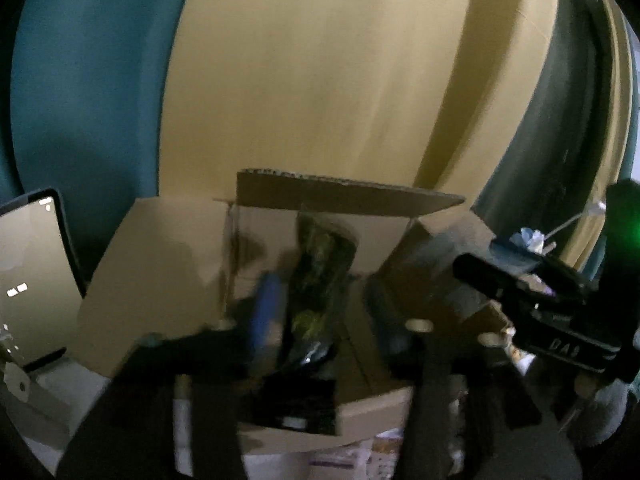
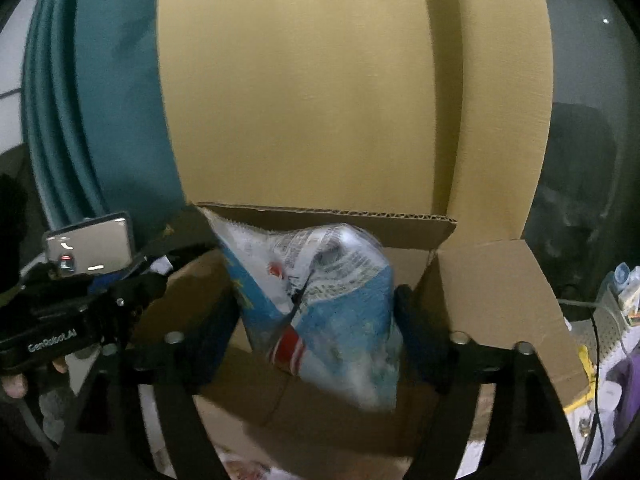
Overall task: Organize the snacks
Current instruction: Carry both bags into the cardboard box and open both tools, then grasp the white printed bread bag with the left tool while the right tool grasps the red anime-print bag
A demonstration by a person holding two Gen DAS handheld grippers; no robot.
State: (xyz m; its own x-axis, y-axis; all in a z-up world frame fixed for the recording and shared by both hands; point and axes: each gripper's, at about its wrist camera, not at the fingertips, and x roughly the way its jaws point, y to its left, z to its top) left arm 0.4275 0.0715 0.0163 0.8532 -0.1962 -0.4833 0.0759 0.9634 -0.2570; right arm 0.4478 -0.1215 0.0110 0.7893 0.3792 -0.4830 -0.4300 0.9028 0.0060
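In the right wrist view my right gripper [image 2: 320,320] is shut on a blue and white snack bag [image 2: 320,304], held over the open cardboard box [image 2: 500,300]. In the blurred left wrist view my left gripper [image 1: 320,320] hangs over the same box [image 1: 160,272], its fingers [image 1: 266,312] apart, with a dark green snack pack [image 1: 320,276] standing in the box between them; I cannot tell whether the fingers touch it. The right gripper's body shows at the right of the left wrist view [image 1: 560,320].
A tall cardboard sheet [image 1: 340,80] stands behind the box, with teal fabric [image 1: 88,100] to its left. A phone screen [image 1: 28,288] sits at the left. Cables and small items [image 2: 608,320] lie to the right. Printed packets [image 1: 352,456] lie under the box front.
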